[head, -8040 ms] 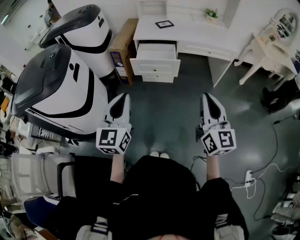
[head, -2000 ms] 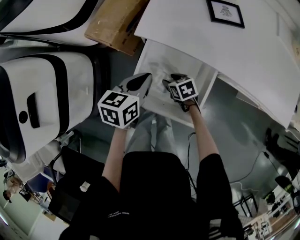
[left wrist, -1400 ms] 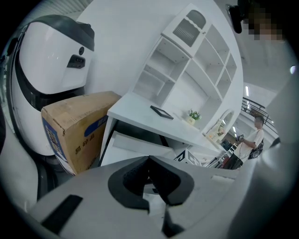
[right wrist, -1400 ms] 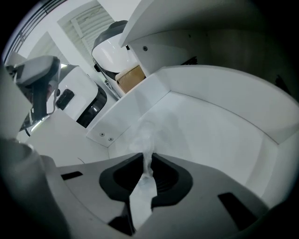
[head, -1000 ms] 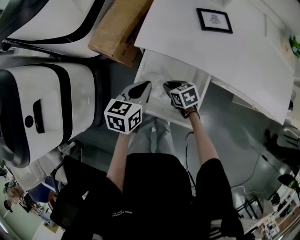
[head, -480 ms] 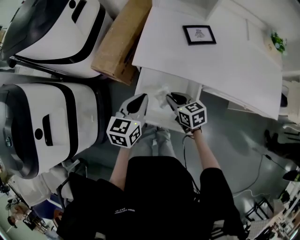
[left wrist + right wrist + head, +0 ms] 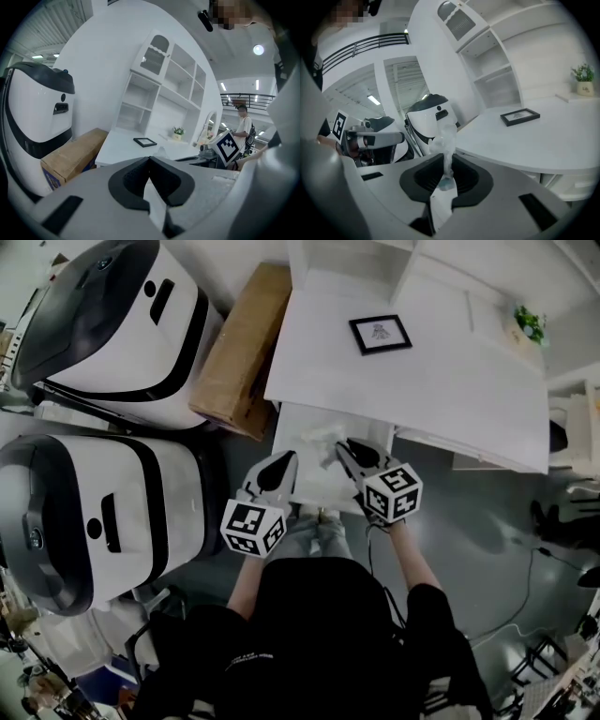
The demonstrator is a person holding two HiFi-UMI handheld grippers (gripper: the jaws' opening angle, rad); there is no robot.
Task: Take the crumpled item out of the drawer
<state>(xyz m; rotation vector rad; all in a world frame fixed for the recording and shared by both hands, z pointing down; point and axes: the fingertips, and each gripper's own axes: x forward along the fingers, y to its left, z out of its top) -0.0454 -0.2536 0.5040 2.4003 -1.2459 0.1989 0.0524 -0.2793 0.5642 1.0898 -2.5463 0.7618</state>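
Pinching the crumpled item [image 7: 443,136], the right gripper [image 7: 446,158] half hides the drawer [image 7: 307,474]; the left gripper [image 7: 150,159] is clenched empty.

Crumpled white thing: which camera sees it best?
The right gripper view. There the crumpled item stands big in the middle, pinched in the right gripper. The head view shows only a small white scrap at that gripper's tip. The left gripper view doesn't show it clearly.

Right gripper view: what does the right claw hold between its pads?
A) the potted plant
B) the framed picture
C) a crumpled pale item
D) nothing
C: the right claw is shut on a crumpled pale item, which sticks up above it.
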